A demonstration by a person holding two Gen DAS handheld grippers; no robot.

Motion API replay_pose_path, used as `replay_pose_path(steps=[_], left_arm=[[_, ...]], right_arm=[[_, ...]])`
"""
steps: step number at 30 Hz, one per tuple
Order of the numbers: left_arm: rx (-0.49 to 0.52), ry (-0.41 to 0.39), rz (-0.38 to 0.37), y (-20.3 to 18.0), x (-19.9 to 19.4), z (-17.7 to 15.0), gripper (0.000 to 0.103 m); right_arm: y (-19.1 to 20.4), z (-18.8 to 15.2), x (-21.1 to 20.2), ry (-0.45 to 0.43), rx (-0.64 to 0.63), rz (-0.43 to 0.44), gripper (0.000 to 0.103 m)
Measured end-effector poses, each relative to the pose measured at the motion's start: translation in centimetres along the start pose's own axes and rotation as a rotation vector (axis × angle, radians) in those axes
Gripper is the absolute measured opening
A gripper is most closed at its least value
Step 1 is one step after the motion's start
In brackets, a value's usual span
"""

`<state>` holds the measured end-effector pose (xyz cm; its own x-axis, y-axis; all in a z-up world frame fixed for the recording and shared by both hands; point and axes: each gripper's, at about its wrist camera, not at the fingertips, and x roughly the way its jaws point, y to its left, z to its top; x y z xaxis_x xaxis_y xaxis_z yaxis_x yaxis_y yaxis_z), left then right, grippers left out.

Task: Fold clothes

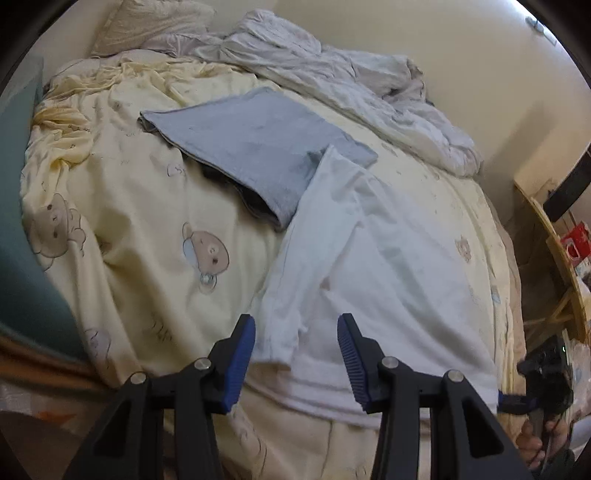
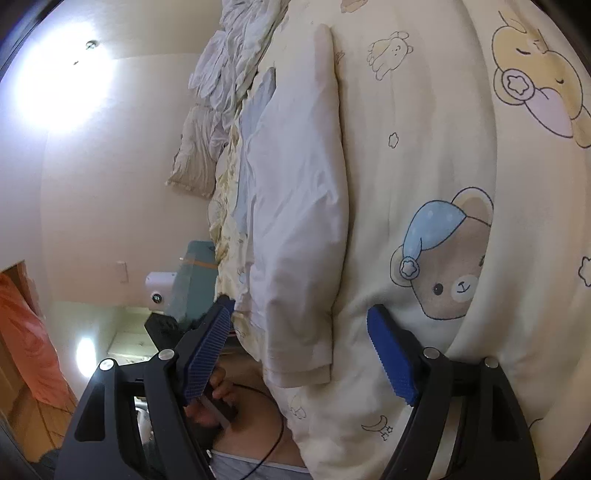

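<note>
A white garment (image 1: 369,266) lies flat on the yellow bear-print duvet (image 1: 147,221), folded lengthwise, its far end overlapping a folded grey-blue cloth (image 1: 255,144). My left gripper (image 1: 296,319) hovers open over the garment's near left edge, nothing pressed between its blue pads. In the right wrist view the same white garment (image 2: 295,184) runs away from the camera as a long folded strip. My right gripper (image 2: 300,306) stands wide open, with the garment's near hem lying between the fingers and touching neither pad.
A crumpled pale quilt (image 1: 332,66) and a pillow (image 1: 147,22) fill the bed's far side against the wall. A wooden table (image 1: 565,258) with clutter stands beyond the bed's right edge. A teal panel (image 1: 22,258) borders the left. A hand (image 2: 218,398) grips a handle below.
</note>
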<state>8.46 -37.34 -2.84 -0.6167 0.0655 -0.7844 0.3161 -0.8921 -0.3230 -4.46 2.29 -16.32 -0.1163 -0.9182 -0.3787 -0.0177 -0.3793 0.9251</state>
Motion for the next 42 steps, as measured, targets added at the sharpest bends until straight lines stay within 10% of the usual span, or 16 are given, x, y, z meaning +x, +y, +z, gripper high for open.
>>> replay_pose_path(steps=[9,14,18,19,20,21,23,32,42], left_arm=[[-0.054,0.086,0.036,1.7,2.4,-0.4,0.051],[-0.205,0.135,-0.145,3.1,2.4,-1.2,0.051],[-0.216,0.116,-0.122,2.7,3.3,-1.1,0.051],[-0.215,0.11,-0.119,2.6,3.4,-1.0,0.048],[-0.214,0.105,-0.116,2.5,3.5,-0.9,0.015],[-0.205,0.111,-0.104,2.3,3.8,-0.6,0.005],[-0.239,0.114,-0.162,2.5,3.6,-0.3,0.004],[-0.278,-0.171,-0.555,2.1,-3.2,2.0,0.004],[-0.441,-0.159,-0.493,3.7,-0.8,2.2,0.004]], right_arm=[[0.1,0.2,0.8,-0.003,0.0,-0.005,0.081],[-0.1,0.2,0.8,0.003,-0.008,-0.016,0.081],[-0.2,-0.1,0.5,0.006,-0.024,-0.014,0.081],[-0.3,-0.1,0.5,0.004,-0.025,-0.014,0.081],[-0.3,-0.2,0.5,0.002,-0.025,-0.013,0.081],[-0.3,-0.3,0.4,0.001,-0.03,-0.017,0.081],[-0.3,-0.5,0.3,-0.003,-0.04,-0.023,0.081],[-1.1,-1.6,-2.2,-0.06,0.057,0.121,0.081],[-0.1,-3.3,1.1,-0.017,0.052,0.062,0.081]])
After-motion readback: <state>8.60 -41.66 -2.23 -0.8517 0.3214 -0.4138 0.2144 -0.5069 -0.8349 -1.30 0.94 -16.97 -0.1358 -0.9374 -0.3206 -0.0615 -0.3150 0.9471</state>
